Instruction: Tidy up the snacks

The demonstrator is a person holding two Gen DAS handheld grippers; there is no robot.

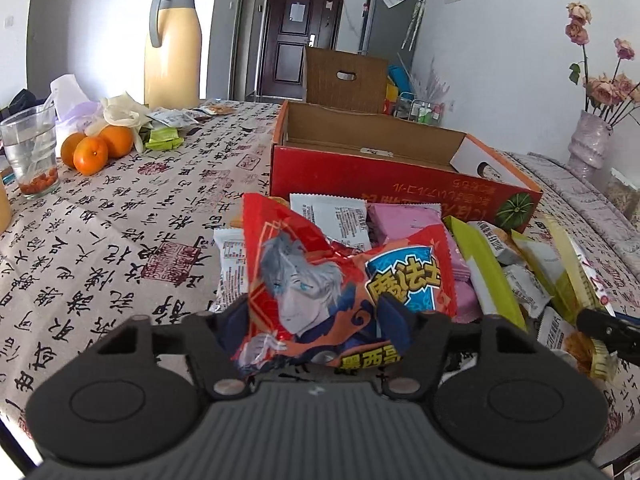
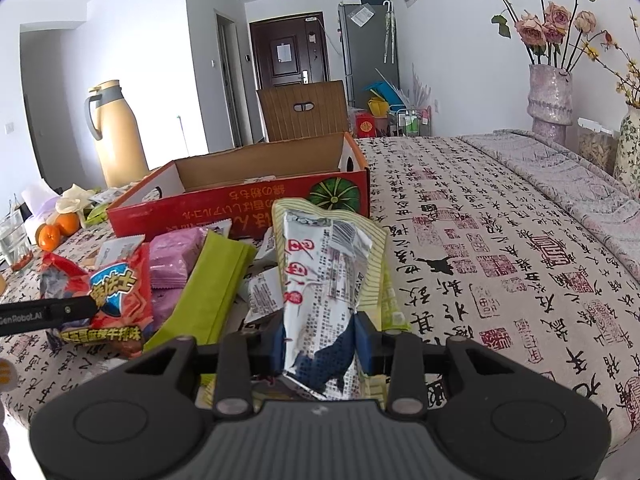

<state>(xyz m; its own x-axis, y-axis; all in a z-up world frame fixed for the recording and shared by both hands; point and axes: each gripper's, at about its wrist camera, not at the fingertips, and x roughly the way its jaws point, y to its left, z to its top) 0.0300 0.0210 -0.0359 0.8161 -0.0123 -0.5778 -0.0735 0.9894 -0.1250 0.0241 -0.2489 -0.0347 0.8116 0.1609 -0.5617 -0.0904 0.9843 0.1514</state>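
Observation:
My left gripper (image 1: 314, 304) is shut on a red snack bag (image 1: 320, 264) with a cartoon figure, crumpled between its fingers above the snack pile. That bag (image 2: 116, 292) also shows in the right wrist view, with a left finger (image 2: 68, 310) against it. My right gripper (image 2: 320, 326) is shut on a long white and yellow-green packet (image 2: 320, 264), which stands upright. Behind both lies an open red cardboard box (image 1: 360, 172), empty as far as I see. Pink packets (image 1: 404, 220), a green packet (image 1: 488, 276) and white sachets lie in front of it.
A yellow thermos jug (image 1: 174, 48), oranges (image 1: 96, 148), a glass (image 1: 30, 148) and loose packets stand at the table's far left. A vase with dried roses (image 2: 550, 96) is at the far right. A wooden chair back (image 1: 344, 76) rises behind the box.

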